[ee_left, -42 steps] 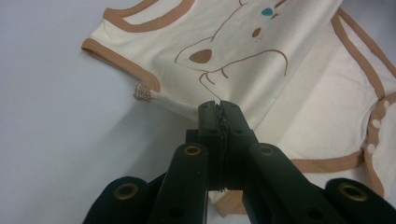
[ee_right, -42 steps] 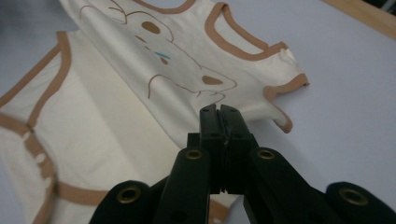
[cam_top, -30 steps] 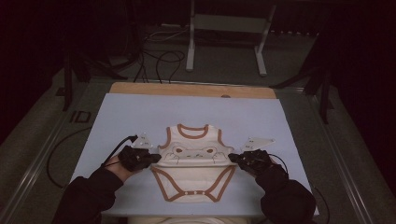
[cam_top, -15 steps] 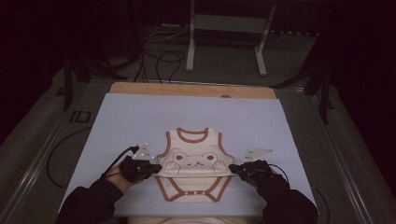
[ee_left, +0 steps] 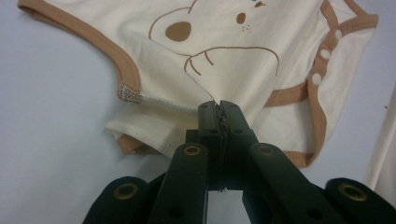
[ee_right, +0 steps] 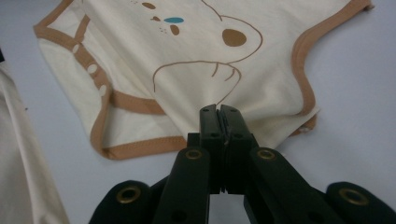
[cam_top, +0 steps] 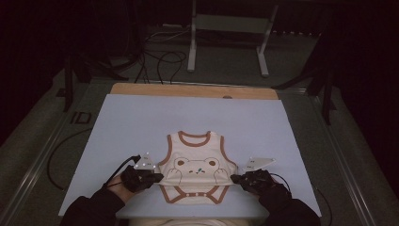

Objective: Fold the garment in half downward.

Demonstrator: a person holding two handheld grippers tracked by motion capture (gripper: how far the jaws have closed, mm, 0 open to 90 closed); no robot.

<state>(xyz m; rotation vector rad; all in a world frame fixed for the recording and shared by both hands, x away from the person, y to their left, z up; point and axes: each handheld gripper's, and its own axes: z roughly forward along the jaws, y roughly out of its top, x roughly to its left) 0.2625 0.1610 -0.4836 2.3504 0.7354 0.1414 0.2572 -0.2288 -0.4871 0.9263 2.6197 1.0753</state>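
**Bodysuit pinched at both sides**

A cream bodysuit with brown trim and a bear print lies flat on the near half of the counter, neck hole pointing away from the person, snap crotch toward them. In the left claw view its side seam is folded under a little below the armhole, and the white snaps show along the brown crotch band.

The left claw has its jaws pressed together on the cloth at the bodysuit's left edge, just below the bear's paw; the right claw grips the opposite edge the same way, at the same height. Both sit low over the counter, with gloved hands and dark sleeves coming in from the near edge.

A strip of bare wood shows along the far edge of the counter
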